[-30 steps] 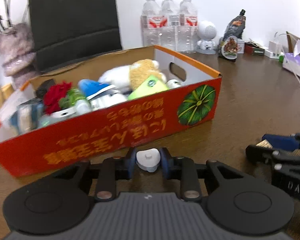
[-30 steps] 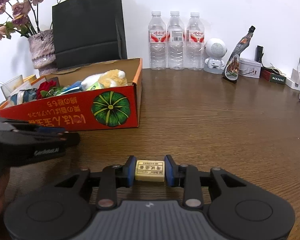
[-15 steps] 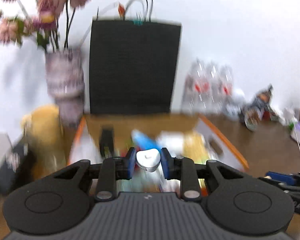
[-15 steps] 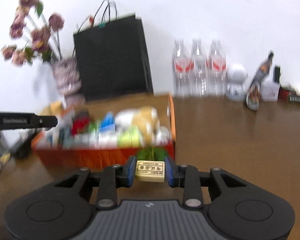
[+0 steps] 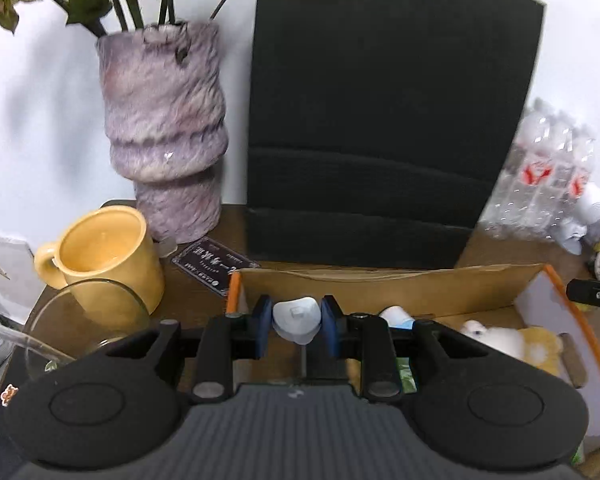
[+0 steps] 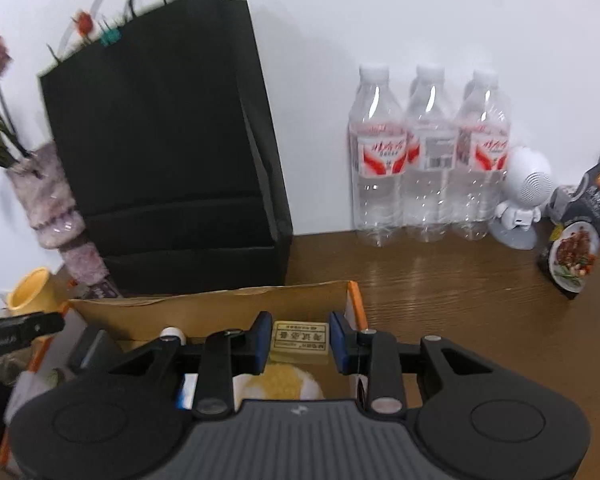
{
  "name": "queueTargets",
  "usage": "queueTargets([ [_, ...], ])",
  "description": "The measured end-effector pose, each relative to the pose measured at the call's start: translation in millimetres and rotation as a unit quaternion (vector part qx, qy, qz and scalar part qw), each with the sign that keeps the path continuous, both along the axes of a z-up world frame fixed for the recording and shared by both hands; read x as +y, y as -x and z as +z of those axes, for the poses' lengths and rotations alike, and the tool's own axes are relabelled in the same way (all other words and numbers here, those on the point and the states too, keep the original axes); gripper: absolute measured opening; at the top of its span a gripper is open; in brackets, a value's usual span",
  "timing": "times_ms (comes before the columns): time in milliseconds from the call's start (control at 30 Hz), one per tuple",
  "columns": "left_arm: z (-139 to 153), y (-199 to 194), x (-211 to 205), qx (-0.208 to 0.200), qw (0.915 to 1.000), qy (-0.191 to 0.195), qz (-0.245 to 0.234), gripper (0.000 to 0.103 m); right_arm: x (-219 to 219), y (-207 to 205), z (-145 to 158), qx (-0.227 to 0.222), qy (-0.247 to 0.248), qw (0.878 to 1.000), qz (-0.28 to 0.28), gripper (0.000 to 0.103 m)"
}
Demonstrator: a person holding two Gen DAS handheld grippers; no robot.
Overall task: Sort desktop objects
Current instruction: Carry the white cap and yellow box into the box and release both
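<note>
Your left claw (image 5: 296, 326) is gripping the white heart-shaped piece (image 5: 296, 319) and your right claw (image 6: 299, 343) the tan eraser (image 6: 299, 342), both now carried from the bare table (image 6: 480, 300) to above the cardboard box (image 6: 220, 306), ready to drop, with the black bag (image 6: 168, 152) beyond.

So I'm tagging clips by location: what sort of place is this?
Probably a home or office desk against a white wall: a wooden tabletop with a vase of flowers, a yellow mug and three water bottles.
</note>
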State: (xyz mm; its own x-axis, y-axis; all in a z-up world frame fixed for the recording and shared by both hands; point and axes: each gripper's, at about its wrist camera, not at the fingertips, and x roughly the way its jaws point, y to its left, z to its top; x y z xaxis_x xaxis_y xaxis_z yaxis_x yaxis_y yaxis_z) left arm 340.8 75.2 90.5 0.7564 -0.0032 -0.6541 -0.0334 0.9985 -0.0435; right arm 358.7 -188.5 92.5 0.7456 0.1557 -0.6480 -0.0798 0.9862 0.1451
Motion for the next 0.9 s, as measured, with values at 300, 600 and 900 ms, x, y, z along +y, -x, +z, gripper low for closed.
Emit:
queueTargets([
  [300, -9, -13, 9, 0.000, 0.9997, 0.006, 0.022, 0.043, 13, -34, -28, 0.059, 0.008, 0.998, 0.017, 0.078],
  [600, 14, 15, -7, 0.009, 0.9998, -0.013, 0.013, 0.085, 7, -11, -1, 0.092, 0.017, 0.995, 0.025, 0.079],
  [900, 44, 74, -26, 0.101, 0.9946, -0.015, -0.021, 0.103, 15, 50, 35, 0.137, 0.052, 0.987, 0.062, 0.084],
])
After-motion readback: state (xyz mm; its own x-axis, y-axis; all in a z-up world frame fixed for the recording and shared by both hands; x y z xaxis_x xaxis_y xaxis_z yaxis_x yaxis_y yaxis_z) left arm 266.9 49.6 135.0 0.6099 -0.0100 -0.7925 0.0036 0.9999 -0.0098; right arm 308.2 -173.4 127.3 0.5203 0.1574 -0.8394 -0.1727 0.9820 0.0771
